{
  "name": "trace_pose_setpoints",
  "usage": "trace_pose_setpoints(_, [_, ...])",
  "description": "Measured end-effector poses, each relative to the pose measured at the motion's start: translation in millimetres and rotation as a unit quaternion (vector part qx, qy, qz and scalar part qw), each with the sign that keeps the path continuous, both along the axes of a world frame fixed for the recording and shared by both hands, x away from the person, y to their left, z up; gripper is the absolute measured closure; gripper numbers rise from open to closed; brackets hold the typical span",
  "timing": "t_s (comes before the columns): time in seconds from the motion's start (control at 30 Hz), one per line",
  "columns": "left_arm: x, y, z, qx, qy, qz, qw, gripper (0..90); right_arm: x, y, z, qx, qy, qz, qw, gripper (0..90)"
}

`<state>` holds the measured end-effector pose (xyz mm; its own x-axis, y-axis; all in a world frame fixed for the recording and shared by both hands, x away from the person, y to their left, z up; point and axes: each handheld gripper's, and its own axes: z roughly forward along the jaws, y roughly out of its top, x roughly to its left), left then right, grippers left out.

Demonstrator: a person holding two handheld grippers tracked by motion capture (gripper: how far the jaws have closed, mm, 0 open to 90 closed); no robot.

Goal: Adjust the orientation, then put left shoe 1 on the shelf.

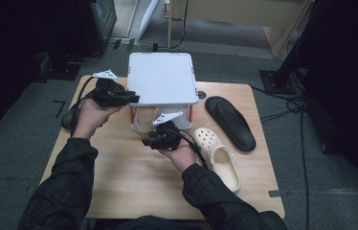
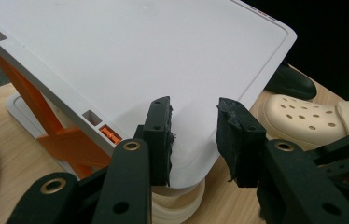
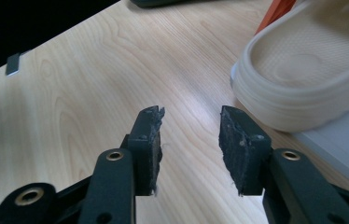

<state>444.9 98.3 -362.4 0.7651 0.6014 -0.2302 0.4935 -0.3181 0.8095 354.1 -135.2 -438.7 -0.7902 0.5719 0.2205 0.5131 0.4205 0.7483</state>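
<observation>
A white rack [image 1: 160, 76] with orange legs stands at the table's [image 1: 119, 182] far edge. A cream clog [image 1: 144, 120] lies on its lower shelf; its mate [image 1: 218, 155] sits on the tabletop to the right, beside a black sandal [image 1: 229, 122]. Left gripper [image 2: 193, 133]: jaws apart, empty, at the corner of the rack's top (contact apparently none). Right gripper [image 3: 190, 140]: jaws apart, empty, just short of the shelved clog's heel [image 3: 298, 74].
</observation>
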Motion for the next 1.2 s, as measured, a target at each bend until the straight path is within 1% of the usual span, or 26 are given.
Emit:
trace_pose_setpoints(0.07, [0.2,-0.2,0.1,-0.001,0.002,0.001,1.0000,64.9,-5.0,-8.0,6.2,-0.002,-0.009,0.001,1.0000,57.7])
trace_pose_setpoints(0.1, [-0.1,-0.5,0.1,0.000,0.000,0.002,1.0000,64.3,-8.5,-15.8,11.2,0.002,-0.013,0.002,0.9999,57.0])
trace_pose_setpoints(0.13, [-0.1,-0.5,0.1,0.000,0.000,0.002,1.0000,63.9,-8.5,-15.8,11.2,0.002,-0.013,0.002,0.9999,57.0])
trace_pose_setpoints(0.17, [-0.5,-0.6,0.1,0.000,0.000,0.001,1.0000,63.3,-12.2,-26.7,16.1,0.002,-0.017,0.001,0.9998,56.5])
trace_pose_setpoints(0.23, [-1.1,-0.8,-0.2,-0.002,0.000,0.002,1.0000,62.5,-15.1,-35.3,19.1,0.001,-0.018,-0.002,0.9998,56.4])
trace_pose_setpoints(0.27, [-1.1,-0.8,-0.2,-0.002,0.000,0.002,1.0000,62.0,-15.1,-35.3,19.1,0.001,-0.018,-0.002,0.9998,56.4])
trace_pose_setpoints(0.3, [-1.5,-0.9,-0.3,-0.001,-0.001,0.002,1.0000,62.0,-16.0,-40.3,20.4,0.001,-0.020,-0.002,0.9998,56.4])
trace_pose_setpoints(0.33, [-1.7,-0.9,-0.4,-0.001,-0.002,0.002,1.0000,61.7,-18.4,-50.2,22.8,0.005,-0.023,-0.005,0.9997,56.2])
trace_pose_setpoints(0.37, [-1.7,-0.9,-0.4,-0.001,-0.002,0.002,1.0000,61.4,-18.4,-50.2,22.8,0.005,-0.023,-0.005,0.9997,56.2])
trace_pose_setpoints(0.5, [-2.4,-1.0,-0.6,-0.003,-0.002,0.003,1.0000,60.6,-25.2,-70.9,26.7,0.004,-0.029,-0.012,0.9995,55.9])
trace_pose_setpoints(0.57, [-3.1,-0.8,-0.8,-0.005,-0.002,0.004,1.0000,60.4,-28.1,-80.0,27.1,0.003,-0.033,-0.014,0.9994,55.8])
trace_pose_setpoints(0.6, [-3.5,-0.2,-0.7,-0.004,-0.003,0.004,1.0000,60.3,-31.5,-90.3,27.3,0.001,-0.034,-0.019,0.9992,55.7])
trace_pose_setpoints(0.63, [-3.5,-0.2,-0.7,-0.004,-0.003,0.004,1.0000,60.3,-31.5,-90.3,27.3,0.001,-0.034,-0.019,0.9992,55.7])
trace_pose_setpoints(0.77, [-4.4,0.6,-0.7,-0.006,-0.001,0.007,1.0000,60.2,-35.6,-109.4,27.6,0.001,-0.038,-0.033,0.9987,55.6])
trace_pose_setpoints(0.83, [-5.0,0.7,-1.0,-0.006,-0.003,0.007,1.0000,59.9,-38.0,-121.3,27.6,0.001,-0.033,-0.041,0.9986,55.6])
trace_pose_setpoints(0.87, [-5.0,0.7,-1.0,-0.006,-0.003,0.007,1.0000,59.8,-38.0,-121.3,27.6,0.001,-0.033,-0.041,0.9986,55.6])
trace_pose_setpoints(0.9, [-5.1,0.8,-1.1,-0.006,-0.004,0.006,1.0000,59.8,-41.1,-128.0,26.6,-0.001,-0.034,-0.044,0.9984,55.7])
trace_pose_setpoints(0.93, [-5.2,1.0,-1.1,-0.005,-0.004,0.006,1.0000,59.8,-41.1,-128.0,26.6,-0.001,-0.034,-0.044,0.9984,55.7])
trace_pose_setpoints(0.97, [-5.4,1.0,-1.1,-0.005,-0.005,0.006,1.0000,59.8,-44.5,-135.4,24.3,-0.002,-0.035,-0.049,0.9982,56.5])
trace_pose_setpoints(1.0, [-5.4,1.0,-1.1,-0.005,-0.005,0.006,1.0000,59.8,-44.5,-135.4,24.3,-0.002,-0.035,-0.049,0.9982,56.5])
trace_pose_setpoints(1.07, [-5.5,1.0,-1.2,-0.005,-0.006,0.006,1.0000,59.9,-49.6,-143.5,22.4,0.004,-0.029,-0.059,0.9978,57.8])
trace_pose_setpoints(1.1, [-5.4,1.1,-1.2,-0.005,-0.005,0.006,1.0000,59.9,-53.5,-149.3,21.9,0.000,-0.031,-0.064,0.9975,58.1])
trace_pose_setpoints(1.13, [-5.4,1.1,-1.2,-0.005,-0.005,0.006,1.0000,60.0,-53.5,-149.3,21.9,0.000,-0.031,-0.064,0.9975,58.1])
trace_pose_setpoints(1.2, [-5.2,1.0,-1.0,-0.004,-0.004,0.006,1.0000,60.0,-58.3,-155.4,21.7,0.004,-0.031,-0.072,0.9969,58.1])
